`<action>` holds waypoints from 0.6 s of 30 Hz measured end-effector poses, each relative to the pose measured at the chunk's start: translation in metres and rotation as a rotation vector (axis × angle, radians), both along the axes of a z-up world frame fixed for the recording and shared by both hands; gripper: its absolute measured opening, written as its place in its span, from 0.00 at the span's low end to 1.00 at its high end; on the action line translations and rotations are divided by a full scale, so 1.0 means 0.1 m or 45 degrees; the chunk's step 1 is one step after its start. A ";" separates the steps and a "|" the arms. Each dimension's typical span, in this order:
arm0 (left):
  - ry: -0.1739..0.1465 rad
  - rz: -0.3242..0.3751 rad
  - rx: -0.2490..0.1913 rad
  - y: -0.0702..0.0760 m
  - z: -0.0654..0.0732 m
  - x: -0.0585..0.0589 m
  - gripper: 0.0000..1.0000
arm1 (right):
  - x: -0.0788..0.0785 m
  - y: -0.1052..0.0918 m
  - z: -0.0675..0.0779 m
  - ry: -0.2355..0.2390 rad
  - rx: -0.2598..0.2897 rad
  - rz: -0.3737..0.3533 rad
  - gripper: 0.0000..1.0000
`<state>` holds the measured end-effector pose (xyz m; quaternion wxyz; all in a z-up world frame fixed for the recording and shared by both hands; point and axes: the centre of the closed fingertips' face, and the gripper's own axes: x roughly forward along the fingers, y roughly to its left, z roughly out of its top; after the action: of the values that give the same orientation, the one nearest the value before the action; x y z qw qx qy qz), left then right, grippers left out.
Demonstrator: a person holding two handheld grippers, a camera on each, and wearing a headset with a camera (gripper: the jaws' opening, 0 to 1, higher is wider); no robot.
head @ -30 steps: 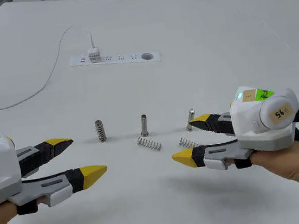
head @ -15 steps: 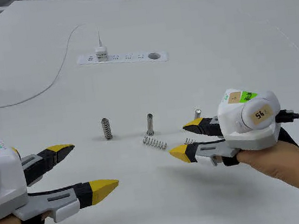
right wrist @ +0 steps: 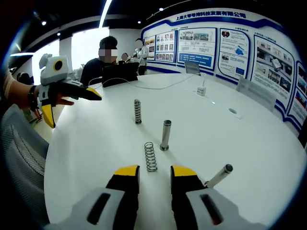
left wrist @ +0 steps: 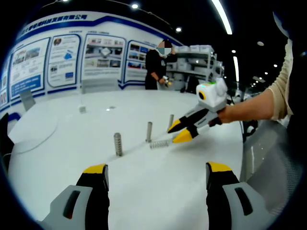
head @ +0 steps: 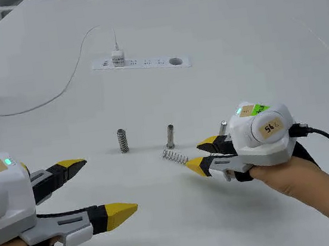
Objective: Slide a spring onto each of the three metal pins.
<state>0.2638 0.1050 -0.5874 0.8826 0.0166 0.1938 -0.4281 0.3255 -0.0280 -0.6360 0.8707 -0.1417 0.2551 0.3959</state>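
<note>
White table (head: 250,40) with the pin-and-spring task one third done, as judged from the layout. The left gripper (head: 107,186) hovers at the near left, jaws spread wide and empty, well apart from the work. The right gripper (head: 196,155) sits low at the near right, its jaws parted by a narrow gap with nothing visible between them, tips just beside the loose spring (head: 174,156). A power strip (head: 140,63) with one plug and a trailing cable lies at the far side. Three metal pins stand in a row across the middle: the left pin (head: 123,140) already carries a spring, while the middle pin (head: 170,136) and the right pin (head: 224,126) are bare, the right one partly hidden behind the right gripper. The loose spring lies flat on the table just near of the middle pin. The step in hand appears to be the pick-up of this spring; the next move calls for closing the jaws across its coils lightly enough not to crush them, lifting it, turning it upright and lining its bore over a bare pin. Writing: wall boards (right wrist: 211,40) carry a blue headline in Chinese characters, too small to read surely; a tan sticker (head: 269,127) on the right gripper bears two digits, possibly 56 seen turned over; the small tan sticker on the left gripper is illegible.
</note>
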 end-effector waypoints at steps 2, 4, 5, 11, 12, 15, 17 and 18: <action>0.001 0.000 0.004 0.01 0.00 0.00 0.84 | 0.01 0.02 -0.02 0.007 0.000 -0.001 0.26; -0.002 0.002 0.002 0.02 0.01 0.00 0.85 | 0.01 0.04 -0.06 0.014 -0.004 -0.003 0.25; -0.001 0.003 0.006 0.02 0.01 0.01 0.85 | 0.02 0.04 -0.07 0.014 -0.007 -0.004 0.25; 0.003 -0.001 0.008 0.03 0.01 0.00 0.85 | 0.04 0.08 -0.14 0.037 -0.011 -0.013 0.20; 0.004 -0.001 0.011 0.04 0.00 0.00 0.85 | 0.04 0.08 -0.16 0.039 -0.013 -0.015 0.20; 0.008 -0.003 0.013 0.04 -0.01 -0.01 0.85 | 0.04 0.10 -0.17 0.044 -0.009 -0.018 0.20; 0.009 -0.004 0.015 0.04 -0.01 -0.01 0.85 | 0.05 0.11 -0.17 0.043 -0.007 -0.018 0.19; 0.010 -0.003 0.014 0.04 -0.01 -0.01 0.85 | 0.05 0.12 -0.17 0.046 -0.005 -0.019 0.19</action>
<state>0.2631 0.1094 -0.5882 0.8812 0.0202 0.1995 -0.4281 0.3303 -0.0165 -0.6533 0.8686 -0.1344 0.2725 0.3914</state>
